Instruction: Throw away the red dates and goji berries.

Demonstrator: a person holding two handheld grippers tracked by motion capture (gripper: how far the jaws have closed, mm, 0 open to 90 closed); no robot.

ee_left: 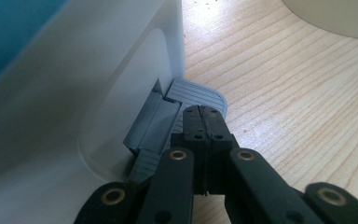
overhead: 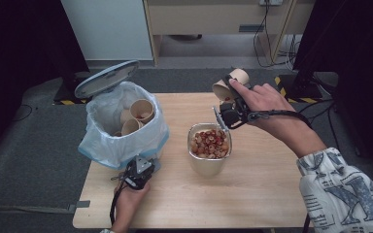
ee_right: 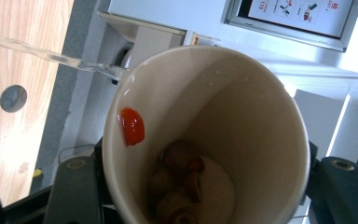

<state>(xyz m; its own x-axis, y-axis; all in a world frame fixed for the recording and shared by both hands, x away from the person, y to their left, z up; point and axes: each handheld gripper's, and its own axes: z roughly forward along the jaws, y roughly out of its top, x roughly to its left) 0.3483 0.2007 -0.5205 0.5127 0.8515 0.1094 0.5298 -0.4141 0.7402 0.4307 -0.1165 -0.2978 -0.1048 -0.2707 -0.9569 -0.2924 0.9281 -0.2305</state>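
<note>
Bare table (overhead: 262, 189) lies right of the steel container (overhead: 209, 155); the bin (overhead: 121, 131) blocks the left.

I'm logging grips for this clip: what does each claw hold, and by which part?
The right claw clamps a tilted paper cup across its side wall. The left claw is shut with nothing between its jaws, its tip at the bin's grey pedal.

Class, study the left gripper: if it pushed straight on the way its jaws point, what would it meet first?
Probably the grey pedal at the foot of the white bin. The shut left gripper sits just above or on it; contact is unclear.
</note>
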